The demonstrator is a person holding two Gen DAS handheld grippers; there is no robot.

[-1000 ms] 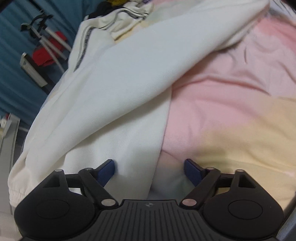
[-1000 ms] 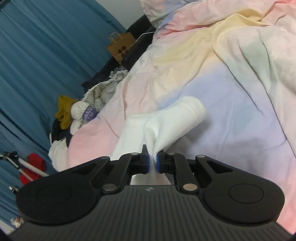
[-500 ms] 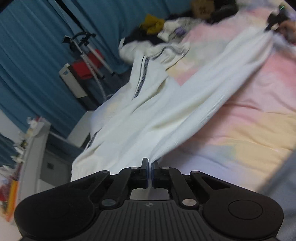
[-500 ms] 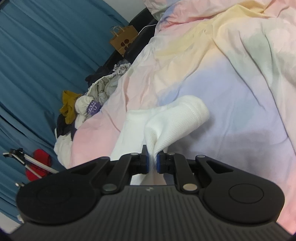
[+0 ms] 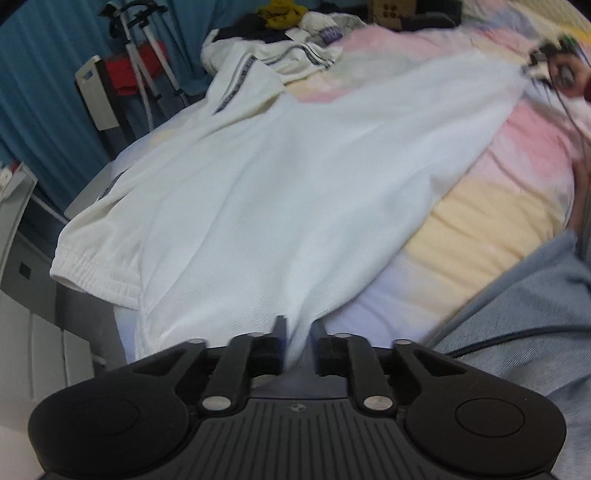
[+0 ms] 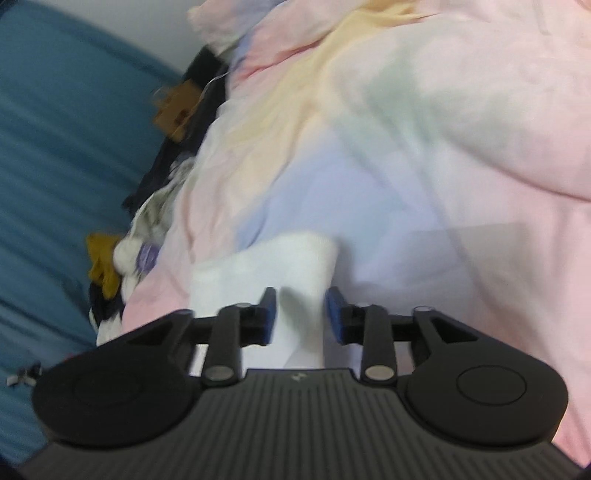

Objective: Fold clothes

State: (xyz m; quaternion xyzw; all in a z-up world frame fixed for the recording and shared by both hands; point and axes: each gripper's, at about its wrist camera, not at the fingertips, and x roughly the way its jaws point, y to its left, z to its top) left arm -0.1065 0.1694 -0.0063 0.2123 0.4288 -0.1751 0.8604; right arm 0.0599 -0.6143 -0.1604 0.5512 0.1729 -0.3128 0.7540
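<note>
White garment (image 5: 303,206) spread across bed (image 5: 491,210); soft, light, limp, likely sags. Left gripper (image 5: 297,345) partly open, cloth edge between fingers. Right gripper (image 6: 300,314) open around cuff. Best hold: hems, corners.

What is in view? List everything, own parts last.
white garment: 1, white, stretched across the bed between both tools
striped garment: 1, cream with dark stripes, under the white one at the bed's edge
duvet: 1, pastel pink, yellow and lilac, covering the bed
clothes pile: 1, mustard, white and dark, far end of the bed
paper bag: 1, brown, beyond the pile
tripod: 1, pale legs, by the curtain
curtain: 1, blue, backdrop
left tool: black, open, garment between fingers
right tool: black, open, garment between fingers
</note>
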